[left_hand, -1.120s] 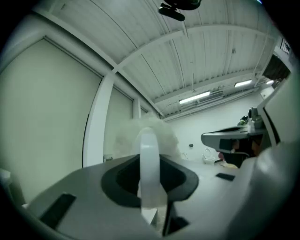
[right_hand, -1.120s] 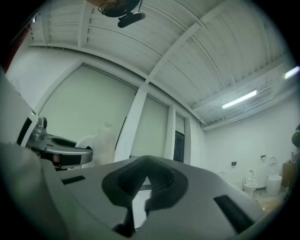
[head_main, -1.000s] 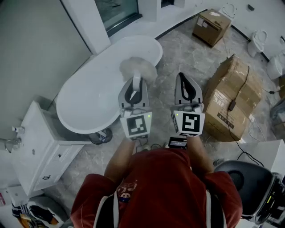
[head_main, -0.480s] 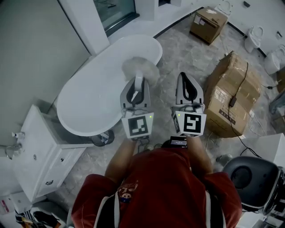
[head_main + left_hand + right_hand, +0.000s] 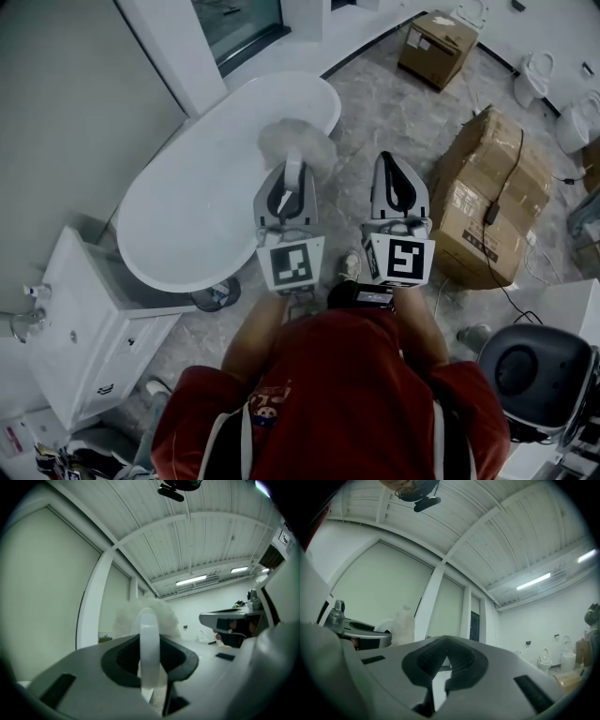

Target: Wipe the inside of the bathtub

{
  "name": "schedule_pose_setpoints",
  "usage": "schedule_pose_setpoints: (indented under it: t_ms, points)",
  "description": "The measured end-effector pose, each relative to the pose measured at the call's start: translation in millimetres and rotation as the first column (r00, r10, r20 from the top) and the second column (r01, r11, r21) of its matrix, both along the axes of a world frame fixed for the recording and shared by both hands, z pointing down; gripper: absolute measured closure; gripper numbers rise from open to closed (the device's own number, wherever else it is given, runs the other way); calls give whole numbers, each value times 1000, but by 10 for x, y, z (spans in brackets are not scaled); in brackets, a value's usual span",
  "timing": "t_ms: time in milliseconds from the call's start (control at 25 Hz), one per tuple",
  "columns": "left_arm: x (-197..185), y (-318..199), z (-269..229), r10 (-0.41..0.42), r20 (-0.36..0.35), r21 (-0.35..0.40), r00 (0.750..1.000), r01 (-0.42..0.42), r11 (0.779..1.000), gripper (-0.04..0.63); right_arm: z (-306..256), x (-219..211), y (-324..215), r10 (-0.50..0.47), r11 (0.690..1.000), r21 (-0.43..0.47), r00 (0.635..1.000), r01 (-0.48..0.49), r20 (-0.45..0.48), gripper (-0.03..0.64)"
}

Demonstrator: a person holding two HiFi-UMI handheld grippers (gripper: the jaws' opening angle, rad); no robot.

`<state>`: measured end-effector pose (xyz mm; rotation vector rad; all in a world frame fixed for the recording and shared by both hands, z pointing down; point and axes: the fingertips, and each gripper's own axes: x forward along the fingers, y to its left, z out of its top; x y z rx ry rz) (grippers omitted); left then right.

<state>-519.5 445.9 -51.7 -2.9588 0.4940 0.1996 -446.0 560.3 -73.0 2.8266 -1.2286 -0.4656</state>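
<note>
In the head view the white oval bathtub [image 5: 202,202] lies to the upper left of both grippers. My left gripper [image 5: 292,173] is shut on the white handle of a fluffy duster [image 5: 296,142], whose head hangs over the tub's near right rim. The left gripper view shows the handle [image 5: 149,644] held between the jaws, with the fluffy head [image 5: 145,613] beyond it. My right gripper [image 5: 394,167] is held beside the left one over the floor, shut on nothing. In the right gripper view its jaws [image 5: 444,667] are closed, and the duster [image 5: 402,625] shows at the left.
A large cardboard box [image 5: 487,202] stands to the right, a smaller one [image 5: 439,42] at the top. Toilets [image 5: 530,80] line the far right wall. A white cabinet [image 5: 84,328] stands to the left of the tub. A black round seat [image 5: 534,375] is at the lower right.
Both grippers keep almost the same pose, the duster still over the tub's rim. The view has shifted a little, and a shoe now shows on the floor between the grippers.
</note>
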Motion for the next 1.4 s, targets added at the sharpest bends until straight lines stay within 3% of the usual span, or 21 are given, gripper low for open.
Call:
schedule_pose_setpoints:
  t_ms: [360, 600, 840, 1240, 1400]
  points:
    - [581, -176, 30, 5, 10, 8, 1000, -5, 1000, 502, -14, 641, -145, 9, 1000, 10, 1000, -9, -2, 604]
    - [1114, -298, 36, 6, 64, 77, 998, -11, 997, 502, -35, 1199, -256, 15, 1000, 13, 1000, -15, 6, 604]
    - [1673, -363, 70, 3, 62, 37, 998, -6, 999, 502, -31, 1729, -354, -6, 1000, 16, 1000, 6, 19, 604]
    - [2597, -478, 53, -38, 73, 57, 997, 34, 998, 502, -26, 2708, -487, -42, 998, 40, 999, 40, 32, 604]
    - [2947, -554, 80, -68, 73, 70, 995, 63, 996, 502, -42, 3079, -587, -74, 997, 34, 997, 74, -4, 604]
